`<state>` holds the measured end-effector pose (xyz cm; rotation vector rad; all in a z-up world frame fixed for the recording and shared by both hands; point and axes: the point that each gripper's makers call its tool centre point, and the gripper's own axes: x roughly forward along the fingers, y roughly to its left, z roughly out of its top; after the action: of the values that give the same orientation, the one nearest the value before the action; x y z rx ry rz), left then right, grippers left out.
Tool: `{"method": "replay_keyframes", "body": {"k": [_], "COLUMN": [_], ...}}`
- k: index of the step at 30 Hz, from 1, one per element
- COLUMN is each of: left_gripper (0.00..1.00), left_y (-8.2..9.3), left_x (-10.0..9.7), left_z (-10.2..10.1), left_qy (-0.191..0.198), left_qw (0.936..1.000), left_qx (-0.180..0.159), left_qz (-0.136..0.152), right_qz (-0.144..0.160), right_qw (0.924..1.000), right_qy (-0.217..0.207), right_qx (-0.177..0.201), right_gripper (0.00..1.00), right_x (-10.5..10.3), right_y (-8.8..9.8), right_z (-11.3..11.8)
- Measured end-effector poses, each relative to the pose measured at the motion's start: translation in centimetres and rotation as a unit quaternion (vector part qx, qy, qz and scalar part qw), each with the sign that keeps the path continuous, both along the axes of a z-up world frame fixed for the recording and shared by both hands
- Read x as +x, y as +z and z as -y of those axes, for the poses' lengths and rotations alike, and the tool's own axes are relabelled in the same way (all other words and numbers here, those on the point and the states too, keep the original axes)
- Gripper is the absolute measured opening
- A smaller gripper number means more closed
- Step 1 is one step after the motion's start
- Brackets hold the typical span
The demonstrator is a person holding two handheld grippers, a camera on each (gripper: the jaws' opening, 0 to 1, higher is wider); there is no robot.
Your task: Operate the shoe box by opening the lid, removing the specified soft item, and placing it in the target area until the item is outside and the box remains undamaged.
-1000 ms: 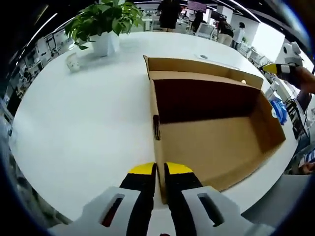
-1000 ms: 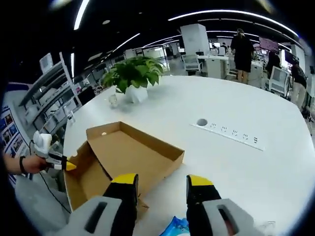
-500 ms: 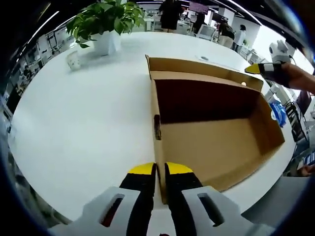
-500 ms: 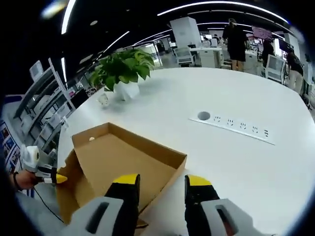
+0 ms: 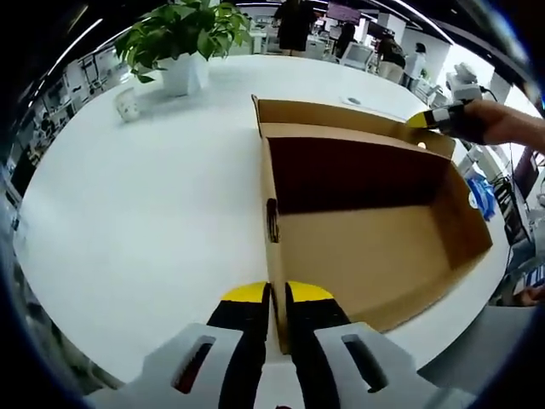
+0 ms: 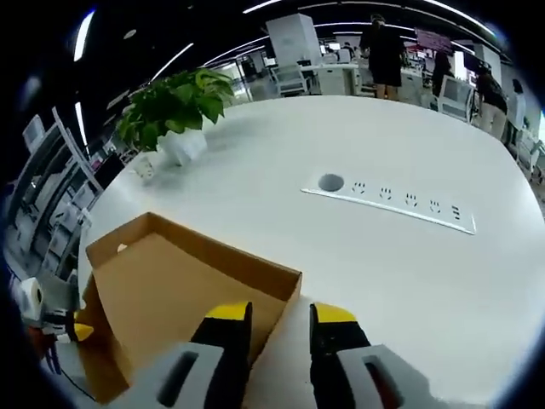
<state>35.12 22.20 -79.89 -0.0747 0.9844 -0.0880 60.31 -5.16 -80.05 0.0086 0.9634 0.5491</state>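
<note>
Left gripper view: left gripper (image 5: 276,294) at bottom centre, jaws nearly together, pinching the near wall edge of the shoe box (image 5: 375,247). Box is open, inside looks empty, sits on white table (image 5: 153,213) just ahead and to the right of the jaws. Its long axis runs left-right across the view; the pinched side wall runs straight away from the gripper. Lid (image 5: 341,115) is on the far side of the box, beyond the back wall. Right gripper (image 5: 434,119), yellow-tipped, comes in from the upper right, held by a hand (image 5: 507,126), its tip by the lid's far right corner; can't tell contact. Potted plant (image 5: 183,38) and a small cup (image 5: 126,104) far left on table, well apart from box.

Right gripper view: right gripper (image 6: 281,313) at bottom, jaws spread, nothing between them. Box (image 6: 170,298) lies below-left, its corner just ahead of the left jaw; long axis runs diagonally, lower left to upper right. Left gripper (image 6: 72,331) at box's far left end. Socket strip (image 6: 392,203) on table beyond, plant (image 6: 170,106) upper left. People (image 6: 383,51) stand in background.
</note>
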Motion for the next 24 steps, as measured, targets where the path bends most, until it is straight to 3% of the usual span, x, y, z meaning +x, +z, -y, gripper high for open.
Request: {"method": "replay_keyframes", "body": {"k": [8, 11, 21, 24], "left_gripper": [0.05, 0.05, 0.05, 0.05], "left_y": [0.0, -0.1, -0.1, -0.2], "left_x": [0.0, 0.0, 0.0, 0.1], "left_z": [0.0, 0.0, 0.0, 0.1], "left_qy": [-0.004, -0.007, -0.007, -0.022], "left_qw": [1.0, 0.9999, 0.9999, 0.9992], "left_qx": [0.005, 0.009, 0.015, 0.033], "left_qz": [0.0, 0.0, -0.002, -0.003], "right_qz": [-0.025, -0.031, -0.018, -0.021], "right_qw": [0.9987, 0.9983, 0.9981, 0.9979], "right_qy": [0.003, -0.006, -0.029, -0.036], "right_qx": [-0.045, -0.049, -0.05, -0.05], "right_gripper": [0.05, 0.03, 0.0, 0.0], "right_x": [-0.3, 0.0, -1.1, -1.2], "right_y": [-0.9, -1.1, 1.4, 2.1], "right_z": [0.1, 0.1, 0.3, 0.7]}}
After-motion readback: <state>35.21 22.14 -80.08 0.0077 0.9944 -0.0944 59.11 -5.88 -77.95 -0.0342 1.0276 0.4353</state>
